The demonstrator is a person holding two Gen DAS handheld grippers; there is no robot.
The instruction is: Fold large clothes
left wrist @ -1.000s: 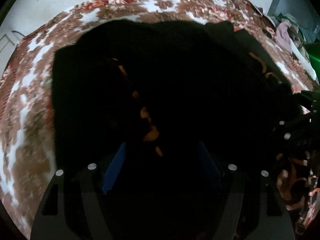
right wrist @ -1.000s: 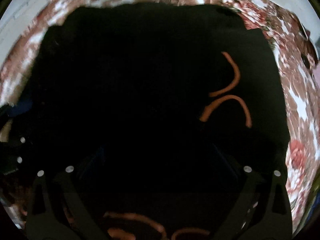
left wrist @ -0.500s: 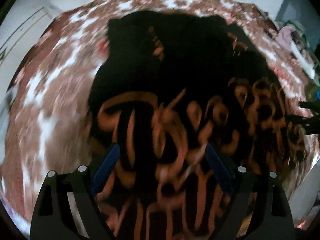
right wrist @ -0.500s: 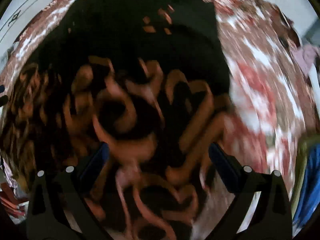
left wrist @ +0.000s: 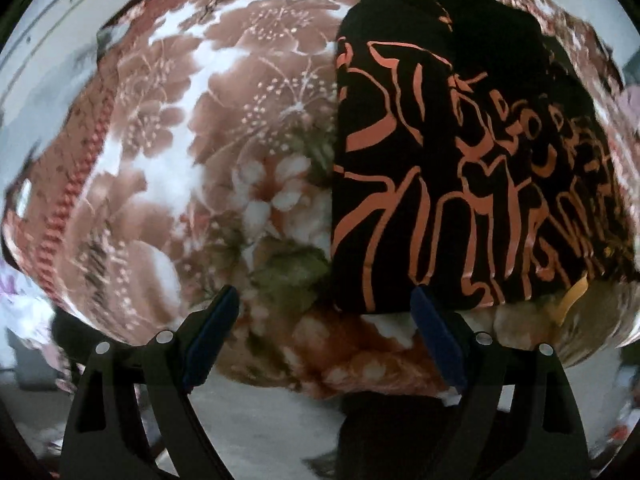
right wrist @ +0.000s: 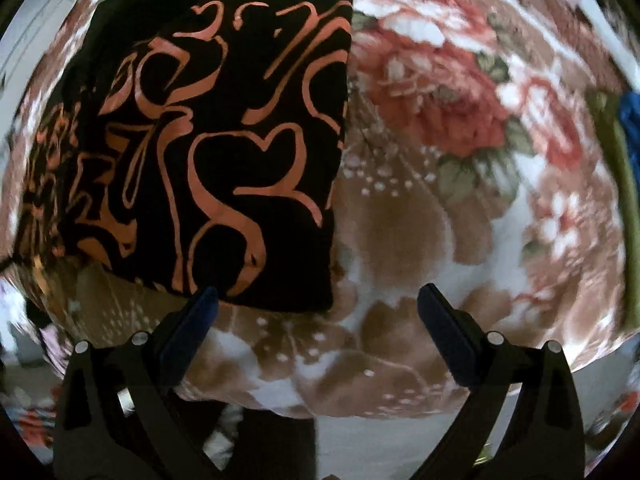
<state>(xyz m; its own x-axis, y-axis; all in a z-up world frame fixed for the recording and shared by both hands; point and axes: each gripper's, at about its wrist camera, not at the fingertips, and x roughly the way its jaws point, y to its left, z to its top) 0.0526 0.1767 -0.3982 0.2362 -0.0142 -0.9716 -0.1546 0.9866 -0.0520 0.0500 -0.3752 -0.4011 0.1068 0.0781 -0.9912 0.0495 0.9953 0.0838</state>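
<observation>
Left wrist view: black garment with orange scribble print lies folded flat on brown-and-white floral blanket, filling the right half of frame, its left edge straight. Left gripper hangs over the blanket's near edge, jaws spread wide, nothing between them; right blue pad sits just below the garment's corner. Right wrist view: same garment at upper left, right gripper released, empty, above bare blanket beside the garment's lower right corner.
</observation>
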